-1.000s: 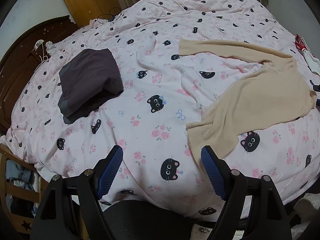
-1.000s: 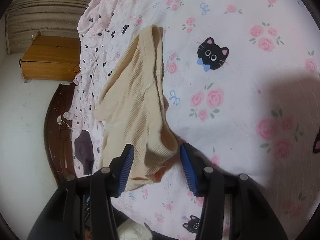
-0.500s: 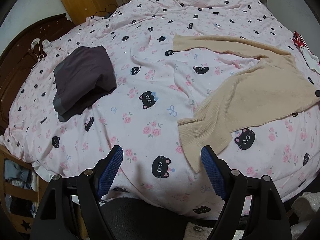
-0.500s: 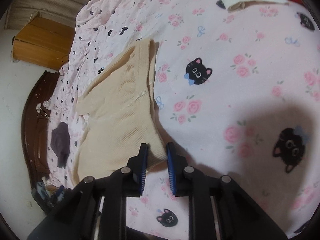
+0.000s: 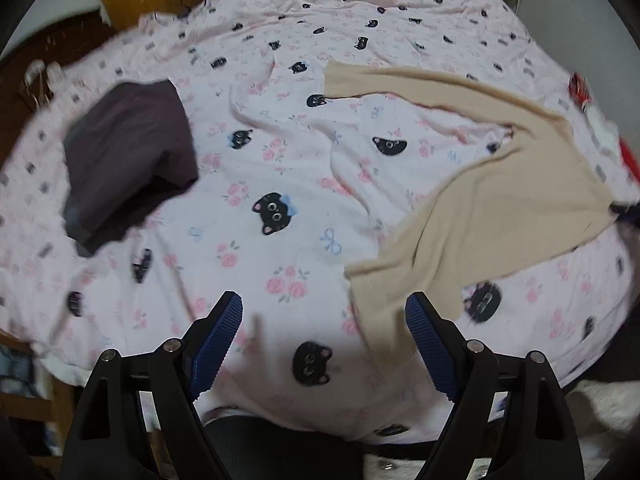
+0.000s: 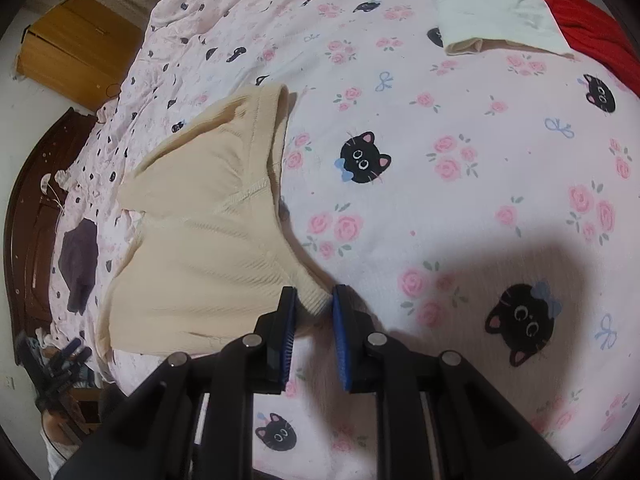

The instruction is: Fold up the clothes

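Pink bedding [image 5: 288, 184] printed with black cats, roses and bows covers the bed and fills both views.

Nearest in the left wrist view, the left tool [image 5: 322, 320] hangs over the near edge of the bed with its jaws wide and nothing between them. The ribbed end of the beige sweater [image 5: 500, 200] lies just ahead of its right finger, apart from it. From there the sweater runs up and to the right across the bedding, and one sleeve stretches leftward toward the middle of the bed. Left of centre, well apart from the sweater, lies a dark garment [image 5: 128, 156], loosely bunched. At the far right edge a red and white item shows, blurred.

In the right wrist view, the right tool [image 6: 314, 300] has just been closing and its jaws stand narrow, with a ribbed corner of the sweater [image 6: 200, 248] pinched between them. The cloth rises slightly toward the pads. Beyond it lie a white garment [image 6: 492, 4] and a red one [image 6: 592, 24] at the top right. A wooden cabinet [image 6: 76, 52] and a dark headboard [image 6: 28, 216] stand at the far left.
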`<state>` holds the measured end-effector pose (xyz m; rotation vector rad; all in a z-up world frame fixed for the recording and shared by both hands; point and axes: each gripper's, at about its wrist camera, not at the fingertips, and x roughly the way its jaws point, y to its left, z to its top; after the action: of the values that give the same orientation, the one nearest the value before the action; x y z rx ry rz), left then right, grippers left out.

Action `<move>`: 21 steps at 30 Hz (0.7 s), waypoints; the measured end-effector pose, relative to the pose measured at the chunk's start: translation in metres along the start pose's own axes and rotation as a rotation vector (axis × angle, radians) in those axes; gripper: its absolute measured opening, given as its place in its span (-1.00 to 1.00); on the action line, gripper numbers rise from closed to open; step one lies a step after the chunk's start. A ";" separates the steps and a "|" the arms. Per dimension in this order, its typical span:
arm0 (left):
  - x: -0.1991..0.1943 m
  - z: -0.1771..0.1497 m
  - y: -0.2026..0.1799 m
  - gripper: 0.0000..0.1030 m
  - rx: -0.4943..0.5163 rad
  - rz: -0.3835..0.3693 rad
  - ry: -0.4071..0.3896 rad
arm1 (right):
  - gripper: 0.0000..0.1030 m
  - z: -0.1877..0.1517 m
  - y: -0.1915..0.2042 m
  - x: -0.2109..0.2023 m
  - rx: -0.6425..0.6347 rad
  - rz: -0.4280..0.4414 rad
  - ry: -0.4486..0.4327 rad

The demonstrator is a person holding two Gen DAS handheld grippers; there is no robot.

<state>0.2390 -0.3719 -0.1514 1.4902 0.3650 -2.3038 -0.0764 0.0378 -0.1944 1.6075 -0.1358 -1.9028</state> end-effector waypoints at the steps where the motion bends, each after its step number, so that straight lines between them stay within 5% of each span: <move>1: 0.004 0.004 0.007 0.58 -0.033 -0.064 0.018 | -0.64 0.000 -0.001 0.001 -0.003 -0.002 0.001; 4: 0.019 0.013 0.029 0.58 -0.130 -0.208 0.079 | -0.65 -0.001 -0.003 0.002 -0.005 -0.003 0.005; 8: 0.033 0.019 0.044 0.56 -0.217 -0.308 0.126 | -0.67 0.000 -0.004 0.004 0.001 0.004 0.006; 11: 0.034 0.022 0.043 0.44 -0.195 -0.319 0.117 | -0.67 0.000 -0.004 0.005 -0.004 -0.001 0.007; 15: 0.039 0.028 0.038 -0.13 -0.158 -0.363 0.157 | -0.67 0.001 -0.002 0.006 -0.015 -0.012 0.009; 21: 0.046 0.034 0.034 -0.23 -0.096 -0.337 0.198 | -0.67 0.001 -0.003 0.006 -0.014 -0.010 0.008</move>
<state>0.2089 -0.4239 -0.1802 1.7224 0.8263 -2.3469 -0.0786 0.0365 -0.2001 1.6095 -0.1103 -1.9004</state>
